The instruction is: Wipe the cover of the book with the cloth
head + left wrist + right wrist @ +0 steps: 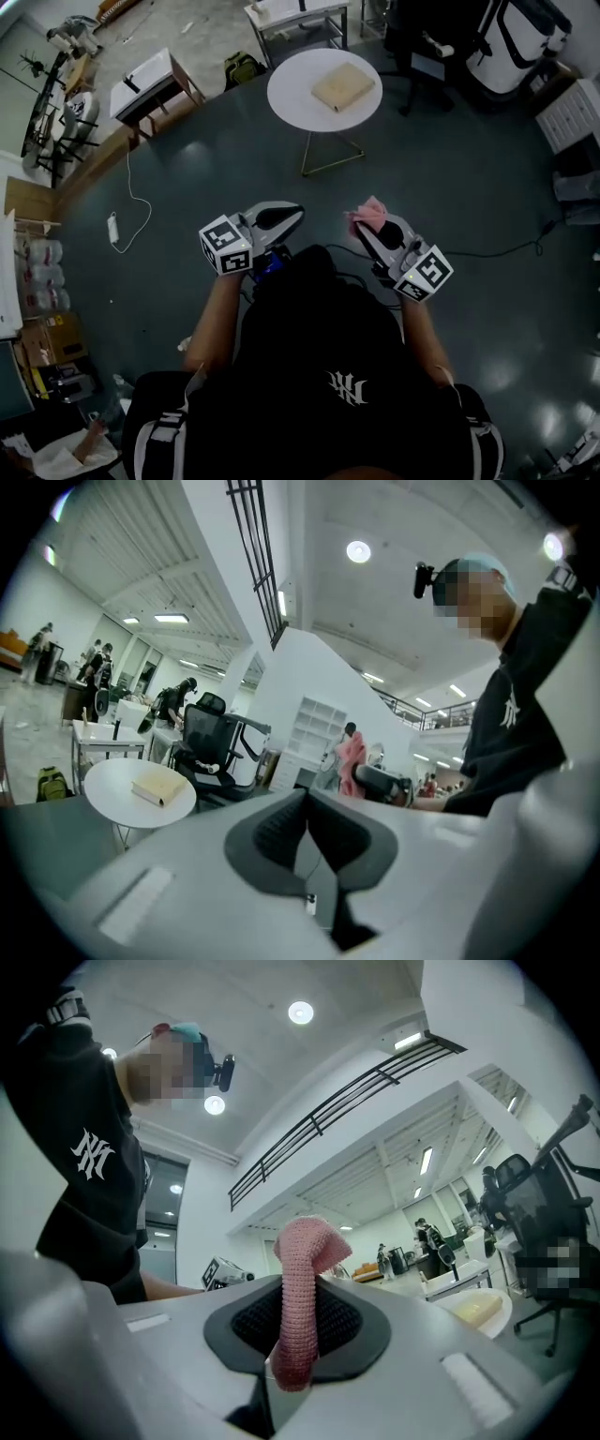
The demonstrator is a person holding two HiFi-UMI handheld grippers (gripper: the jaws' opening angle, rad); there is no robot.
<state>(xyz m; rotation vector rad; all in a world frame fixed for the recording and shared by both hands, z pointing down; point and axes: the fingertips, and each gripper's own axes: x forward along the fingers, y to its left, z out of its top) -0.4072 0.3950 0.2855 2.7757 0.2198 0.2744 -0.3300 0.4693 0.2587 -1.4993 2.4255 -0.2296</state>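
The book [343,86] lies on the round table [286,103], well ahead of both grippers and seemingly equally far from each: the right gripper [366,221] pinches the pink cloth [371,208], the left gripper [292,214] is closed, empty.

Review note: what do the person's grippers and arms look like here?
Both the left gripper and right gripper have light grey shells with dark ribbed pads, each carrying a white cube printed with black square markers. The person wears a black short-sleeved top with a white emblem.
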